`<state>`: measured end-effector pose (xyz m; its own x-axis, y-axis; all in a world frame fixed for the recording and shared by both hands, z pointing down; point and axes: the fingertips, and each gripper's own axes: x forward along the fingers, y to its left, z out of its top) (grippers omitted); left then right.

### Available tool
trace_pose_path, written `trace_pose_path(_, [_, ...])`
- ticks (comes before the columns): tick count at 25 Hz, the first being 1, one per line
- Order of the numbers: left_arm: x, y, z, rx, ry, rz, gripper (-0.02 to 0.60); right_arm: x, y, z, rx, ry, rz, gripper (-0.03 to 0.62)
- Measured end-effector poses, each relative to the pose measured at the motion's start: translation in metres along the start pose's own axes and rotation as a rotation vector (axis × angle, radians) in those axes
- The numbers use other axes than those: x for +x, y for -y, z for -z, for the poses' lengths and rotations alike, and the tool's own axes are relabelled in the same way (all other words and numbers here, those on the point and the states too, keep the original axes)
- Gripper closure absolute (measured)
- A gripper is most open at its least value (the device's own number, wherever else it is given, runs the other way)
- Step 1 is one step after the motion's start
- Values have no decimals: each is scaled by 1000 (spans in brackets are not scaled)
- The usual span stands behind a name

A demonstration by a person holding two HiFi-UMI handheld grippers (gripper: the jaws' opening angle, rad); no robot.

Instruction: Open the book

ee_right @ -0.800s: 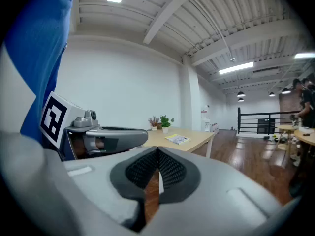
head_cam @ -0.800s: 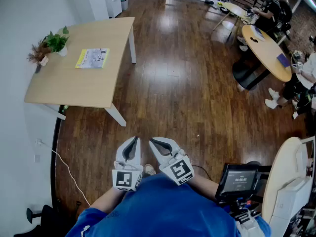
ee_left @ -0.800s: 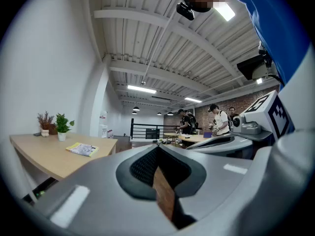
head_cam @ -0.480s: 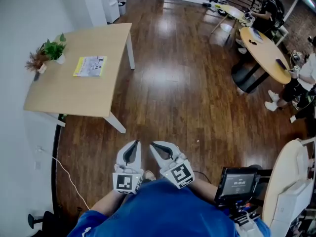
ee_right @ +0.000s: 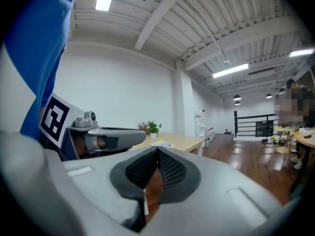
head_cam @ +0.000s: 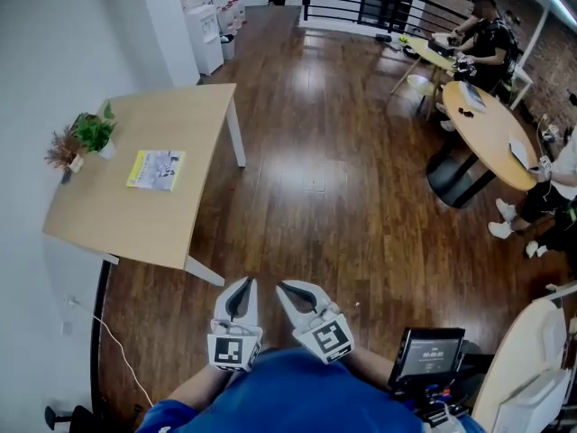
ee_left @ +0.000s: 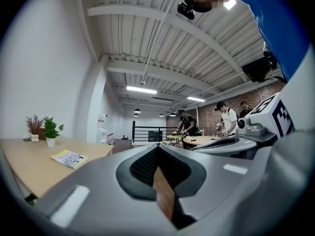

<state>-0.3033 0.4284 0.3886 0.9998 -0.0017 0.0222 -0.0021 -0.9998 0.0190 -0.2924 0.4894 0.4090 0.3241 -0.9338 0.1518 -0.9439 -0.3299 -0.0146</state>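
Note:
A thin closed book [head_cam: 156, 170] with a yellow and pale cover lies flat on the light wooden table [head_cam: 171, 224] at the left of the head view. It also shows as the book [ee_left: 69, 158] in the left gripper view and, small and far, as the book [ee_right: 162, 143] in the right gripper view. My left gripper [head_cam: 243, 283] and right gripper [head_cam: 283, 286] are held side by side close to my body, over the floor and well short of the table. Both have their jaws closed tip to tip with nothing between them.
Two small potted plants [head_cam: 87, 137] stand at the table's far left edge by the white wall. Dark wooden floor [head_cam: 325, 179] lies between me and the table. People sit at round tables [head_cam: 487, 115] at the right. A screen on a stand [head_cam: 425, 356] is close at my right.
The view has shifted forward: the table and book sit lower and nearer in the head view than before. Both grippers stay shut and together in front of my body.

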Motion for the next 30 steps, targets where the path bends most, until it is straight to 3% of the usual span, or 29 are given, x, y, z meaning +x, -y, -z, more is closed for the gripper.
trace_pose_path(9, [101, 27, -3, 16, 15, -23, 575, 4, 110, -8, -9, 25, -4, 591])
trace_pose_path(14, [140, 23, -5, 36, -1, -39, 574, 22, 146, -11, -5, 19, -40, 592])
trace_pose_path(21, [204, -9, -2, 20, 7, -82, 575, 77, 195, -12, -12, 32, -69, 591])
trace_pose_path(30, [292, -88, -11, 10, 8, -97, 574, 180, 251, -32, 0, 11, -82, 591])
